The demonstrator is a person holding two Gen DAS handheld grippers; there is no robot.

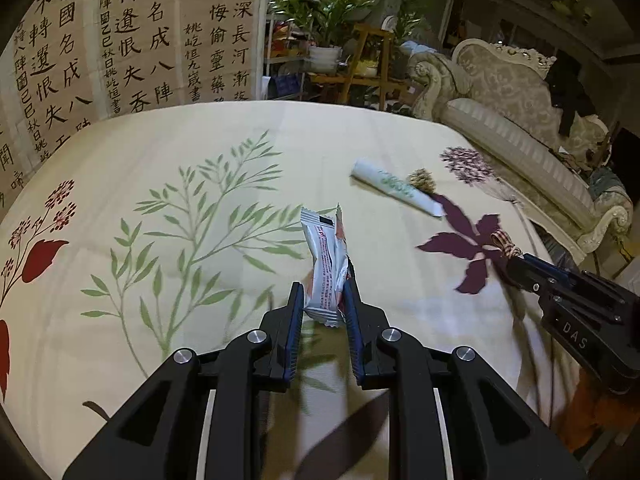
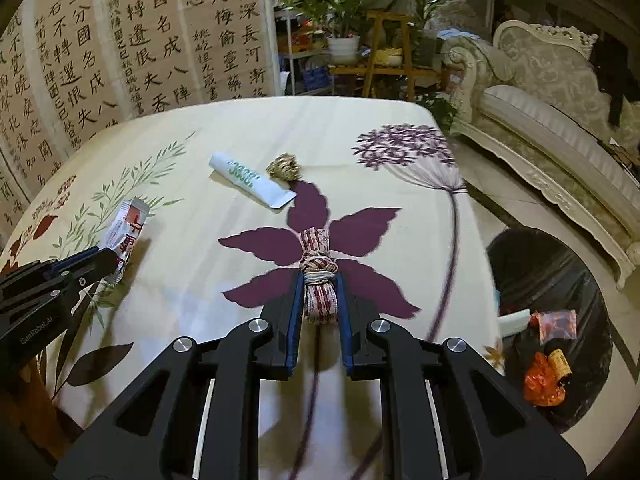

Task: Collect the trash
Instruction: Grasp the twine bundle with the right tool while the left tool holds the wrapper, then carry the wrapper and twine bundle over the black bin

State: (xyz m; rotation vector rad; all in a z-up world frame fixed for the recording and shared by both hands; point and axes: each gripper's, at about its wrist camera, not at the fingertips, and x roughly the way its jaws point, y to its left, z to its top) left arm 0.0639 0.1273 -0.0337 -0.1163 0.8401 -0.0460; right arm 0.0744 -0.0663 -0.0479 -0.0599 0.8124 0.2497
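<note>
My left gripper [image 1: 323, 300] is shut on a white snack wrapper [image 1: 326, 264] with red print, held upright just above the flowered tablecloth [image 1: 160, 200]; the wrapper also shows in the right wrist view [image 2: 126, 236]. My right gripper [image 2: 319, 298] is shut on a knotted red-checked ribbon bundle [image 2: 318, 276] over the purple flower print; the ribbon also shows in the left wrist view [image 1: 505, 242]. A squeezed white tube [image 2: 250, 185] and a small tan twine ball [image 2: 284, 168] lie on the table beyond both grippers.
A black-lined trash bin [image 2: 560, 280] stands on the floor right of the table, holding red and orange wrappers. A cream sofa [image 2: 560, 120] lies beyond it. A calligraphy screen [image 2: 120, 40] and potted plants [image 2: 344, 12] stand behind the table.
</note>
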